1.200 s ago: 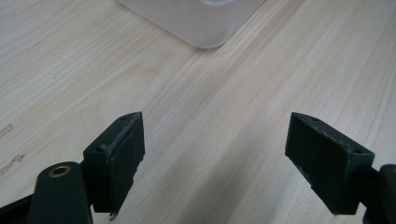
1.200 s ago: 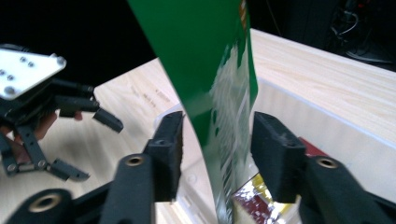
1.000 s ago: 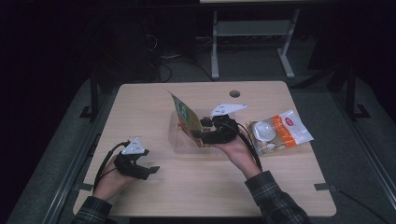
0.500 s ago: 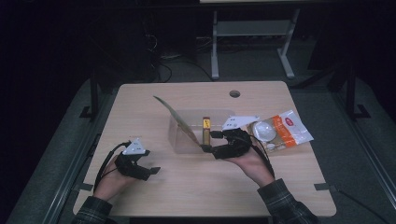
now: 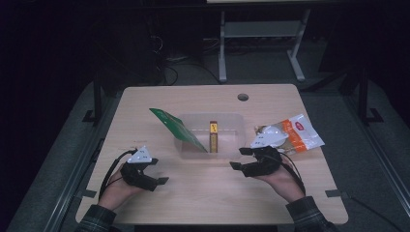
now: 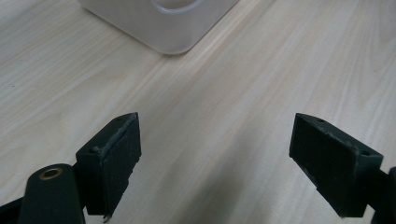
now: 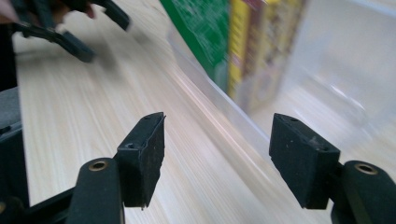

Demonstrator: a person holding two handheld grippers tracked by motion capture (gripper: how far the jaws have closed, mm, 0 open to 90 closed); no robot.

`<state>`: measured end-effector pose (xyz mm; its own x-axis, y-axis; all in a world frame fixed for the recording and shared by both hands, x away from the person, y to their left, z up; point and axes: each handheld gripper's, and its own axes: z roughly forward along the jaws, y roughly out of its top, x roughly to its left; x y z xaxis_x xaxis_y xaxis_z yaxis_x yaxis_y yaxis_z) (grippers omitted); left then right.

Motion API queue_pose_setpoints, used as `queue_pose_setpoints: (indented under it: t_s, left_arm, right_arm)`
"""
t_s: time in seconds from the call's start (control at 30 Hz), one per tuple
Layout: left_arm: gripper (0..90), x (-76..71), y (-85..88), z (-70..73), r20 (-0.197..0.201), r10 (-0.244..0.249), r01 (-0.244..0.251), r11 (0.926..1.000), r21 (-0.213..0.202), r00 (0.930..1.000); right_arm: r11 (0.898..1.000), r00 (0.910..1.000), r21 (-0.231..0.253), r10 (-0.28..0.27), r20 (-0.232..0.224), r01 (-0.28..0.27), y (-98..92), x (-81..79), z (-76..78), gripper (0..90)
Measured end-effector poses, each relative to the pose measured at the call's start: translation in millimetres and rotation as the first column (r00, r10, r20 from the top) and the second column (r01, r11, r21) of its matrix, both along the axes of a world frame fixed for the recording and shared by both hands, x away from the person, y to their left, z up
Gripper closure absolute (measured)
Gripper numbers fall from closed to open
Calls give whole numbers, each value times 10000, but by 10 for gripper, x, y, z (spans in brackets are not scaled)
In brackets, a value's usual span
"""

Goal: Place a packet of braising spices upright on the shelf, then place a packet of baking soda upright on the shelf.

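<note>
A pale wooden table [image 5: 208,203] carries a clear plastic bin [image 5: 229,145] at its middle — and an orange-and-white snack bag [image 5: 300,135] lies just right of it.

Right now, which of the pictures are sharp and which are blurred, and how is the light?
High view: the table is lit, the room around it almost black, and details look soft. Left gripper view: sharp, evenly lit, wood grain clear around the left gripper. Right gripper view: the right gripper is crisp, but the clear bin, green packet and yellow box are smeared by motion blur.
</note>
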<state>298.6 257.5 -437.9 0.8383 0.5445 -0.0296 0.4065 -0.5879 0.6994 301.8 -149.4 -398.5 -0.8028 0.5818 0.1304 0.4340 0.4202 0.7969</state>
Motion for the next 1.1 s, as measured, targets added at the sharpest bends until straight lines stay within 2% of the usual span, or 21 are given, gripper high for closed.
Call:
queue_pose_setpoints:
  t_s: [0.2,0.3,0.33,0.4,0.6,0.67,0.83,0.87,0.9,0.97,1.03,1.07,1.1]
  left_arm:
    - [161,-85,20,-4,-65,152,-153,9996,-254,9999]
    - [161,-103,40,-7,-116,79,-81,9999,-141,9999]
    - [161,-115,34,-17,-223,161,-165,9997,-206,9996]
    - [161,-106,34,-23,-187,40,-41,10000,-51,9998]
    - [162,-105,6,-33,-250,-7,5,10000,-48,9997]
    - [161,-105,-5,-41,-255,25,-28,9999,-132,9997]
    - [161,-91,-16,-48,-320,-71,70,10000,-45,9995]
    - [162,-86,-17,-47,-301,-101,101,9999,-3,9995]
    - [161,-83,-19,-48,-294,-124,124,9999,1,9995]
    - [162,-88,-31,-56,-346,-113,112,9999,-32,9993]
    - [162,-88,-34,-56,-322,-198,201,9998,74,9993]
    - [161,-92,-38,-56,-313,-158,159,9999,4,9994]
    - [162,-88,-33,-53,-310,-206,208,9998,81,9993]
  right_arm:
    - [9962,9966,-280,-827,13,827,-311,10,-82,351]
    - [9907,9917,-454,-1282,-32,1280,-445,62,-114,358]
    - [9891,9902,-493,-1393,-34,1390,-473,79,-122,359]
    - [9839,9866,-729,-1633,24,1630,-541,132,-149,370]
    - [9703,9740,-897,-2263,-94,2246,-644,304,-197,404]
    - [9673,9705,-840,-2409,-69,2395,-677,392,-214,452]
    - [9446,9537,-1404,-3007,-69,2968,-737,613,-218,661]
    - [9426,9529,-1483,-3033,-59,2991,-750,651,-225,705]
    - [9339,9473,-1710,-3202,-101,3139,-765,703,-236,748]
    - [9232,9413,-1992,-3374,-100,3288,-798,781,-256,832]
    - [9193,9365,-2018,-3498,-257,3379,-838,836,-288,894]
    - [9183,9366,-2106,-3490,-306,3353,-854,861,-311,895]
    - [9112,9356,-2425,-3514,-358,3329,-859,895,-337,895]
